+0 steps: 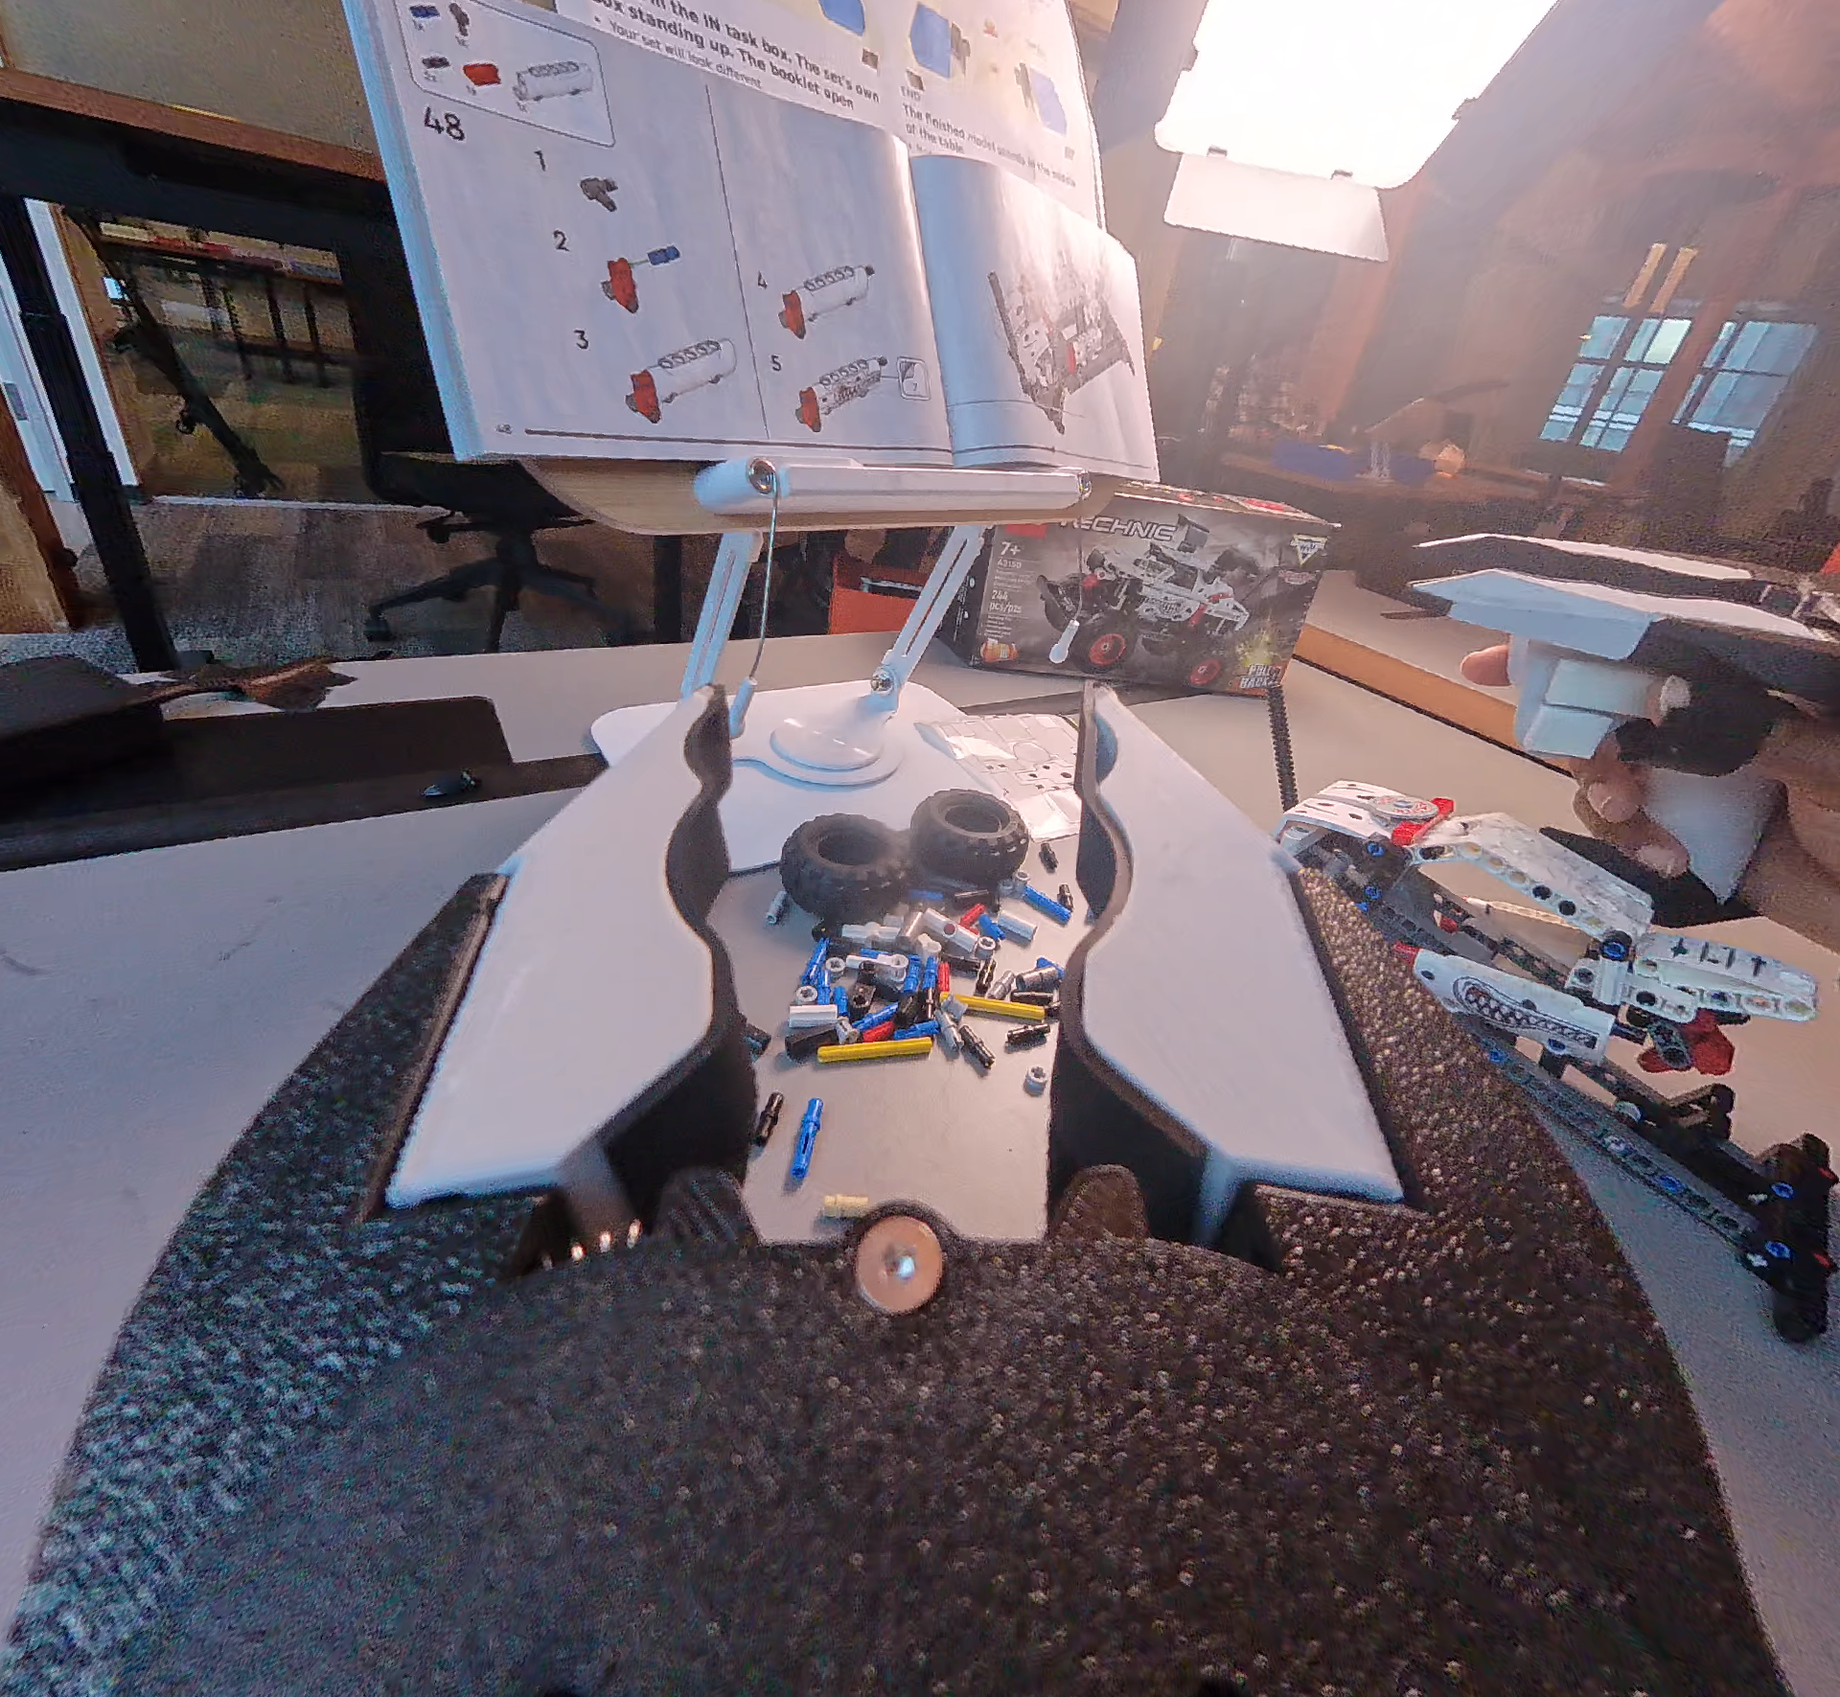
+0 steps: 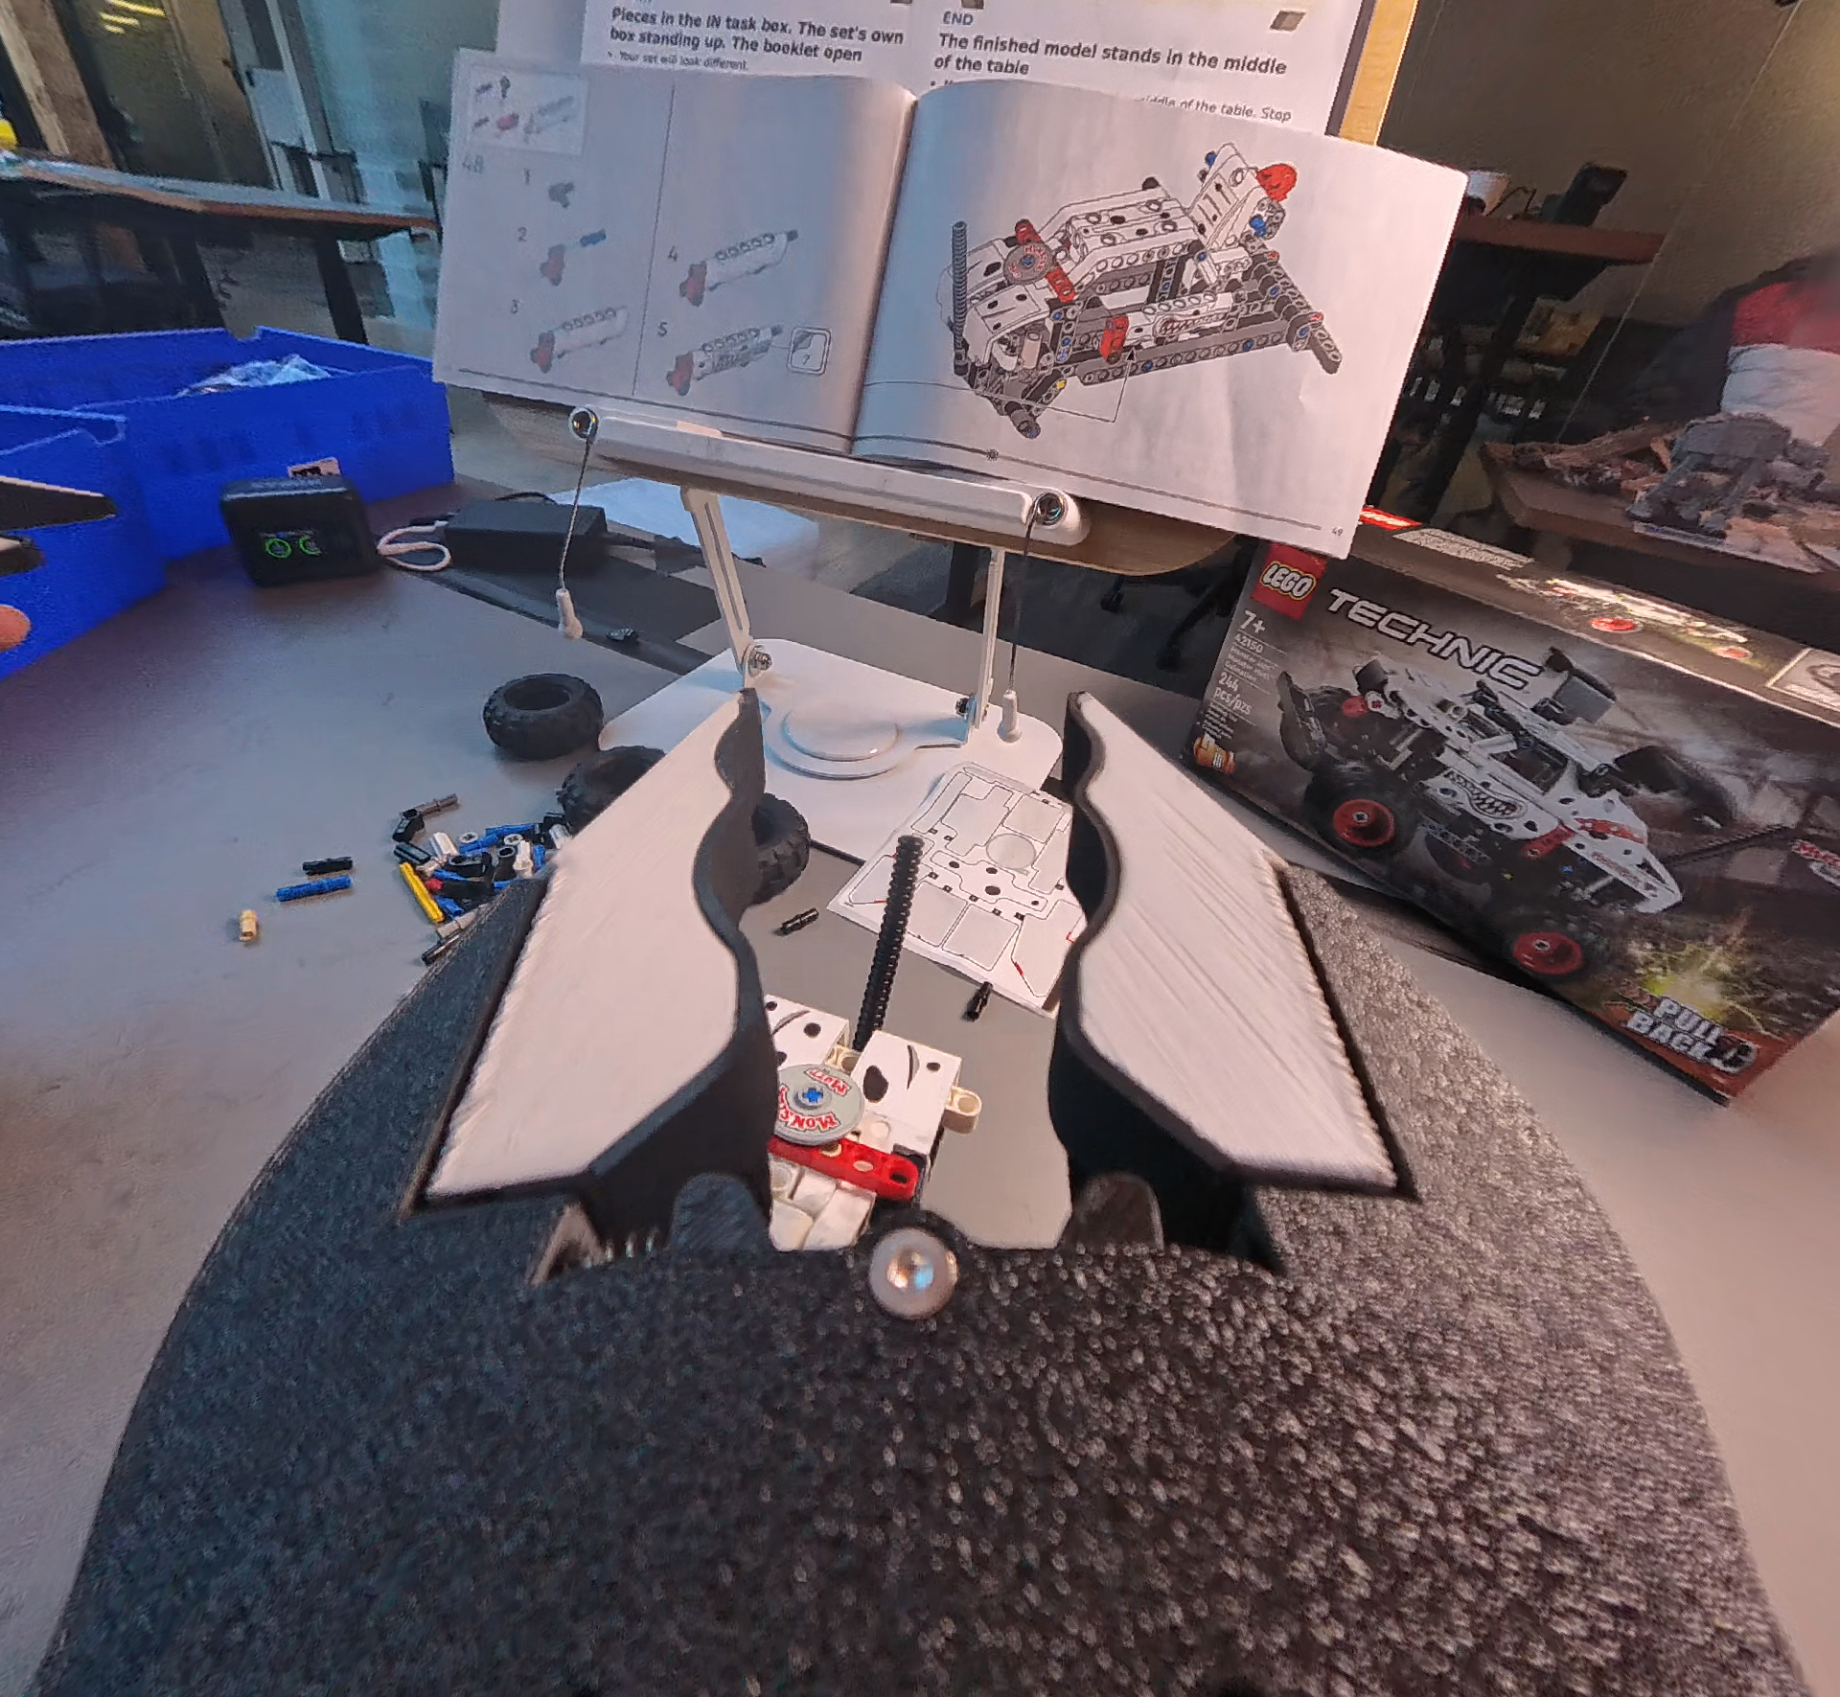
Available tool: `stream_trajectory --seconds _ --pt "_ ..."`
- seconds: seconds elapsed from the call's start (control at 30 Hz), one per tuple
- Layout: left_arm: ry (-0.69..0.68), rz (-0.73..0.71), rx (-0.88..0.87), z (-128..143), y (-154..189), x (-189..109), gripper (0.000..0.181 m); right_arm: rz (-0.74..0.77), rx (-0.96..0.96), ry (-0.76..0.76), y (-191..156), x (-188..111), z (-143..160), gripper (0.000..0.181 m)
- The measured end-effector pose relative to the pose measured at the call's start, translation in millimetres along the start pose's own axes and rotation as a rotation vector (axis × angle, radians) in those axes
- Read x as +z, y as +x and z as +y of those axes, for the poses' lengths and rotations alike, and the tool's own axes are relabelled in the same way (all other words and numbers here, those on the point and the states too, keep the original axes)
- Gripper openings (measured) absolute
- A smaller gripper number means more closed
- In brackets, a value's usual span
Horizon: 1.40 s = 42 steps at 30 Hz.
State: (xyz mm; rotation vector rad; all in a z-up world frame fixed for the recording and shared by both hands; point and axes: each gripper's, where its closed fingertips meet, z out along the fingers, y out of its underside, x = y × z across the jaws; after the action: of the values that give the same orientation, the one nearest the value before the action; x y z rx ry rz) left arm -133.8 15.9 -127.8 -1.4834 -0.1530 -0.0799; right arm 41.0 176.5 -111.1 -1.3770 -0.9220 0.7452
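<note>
left gripper (image 1: 901,813) is held open, empty, over a heap of small blue, black, yellow plastic pins (image 1: 921,977). right gripper (image 2: 906,813) is held open above the half-built white-and-black brick truck chassis (image 2: 861,1122); nothing is gripped.

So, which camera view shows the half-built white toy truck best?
The left wrist view: the half-built white toy truck lies whole at right. The right wrist view shows only its front end, between the open right gripper's fingers.

Left tongs (image 1: 901,853) gape over loose pins (image 1: 916,982); right tongs (image 2: 901,863) gape over half-built truck (image 2: 861,1122).
</note>
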Motion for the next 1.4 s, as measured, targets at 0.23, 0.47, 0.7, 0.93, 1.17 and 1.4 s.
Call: stream_trajectory --seconds 0.23,0.47,0.7,0.93,1.17,1.4 --pt "-0.023 0.003 0.037 9.9 -8.8 -0.5 0.077 0.039 -0.025 0.118 3.7 -9.7 -11.2 0.057" --pt "-0.02 0.009 0.06 8.8 -5.8 -0.3 0.076 0.075 -0.053 0.123 7.8 -8.5 -5.2 0.055" --pt "-0.004 0.035 0.08 -0.6 3.3 -1.1 0.076 0.121 -0.081 0.121 19.8 -9.5 -1.3 0.052" --pt "0.033 0.003 0.098 -14.8 -4.0 -7.5 0.073 0.095 -0.083 0.12 4.3 -4.6 -8.6 0.047" --pt "-0.002 -0.024 0.144 -1.9 -9.0 -4.6 0.069 -0.037 -0.19 0.099 -12.6 47.7 -41.6 0.033" --pt "-0.101 -0.012 0.193 28.6 -6.3 7.9 0.067 -0.246 -0.215 0.023 -52.8 152.3 -64.4 0.028"
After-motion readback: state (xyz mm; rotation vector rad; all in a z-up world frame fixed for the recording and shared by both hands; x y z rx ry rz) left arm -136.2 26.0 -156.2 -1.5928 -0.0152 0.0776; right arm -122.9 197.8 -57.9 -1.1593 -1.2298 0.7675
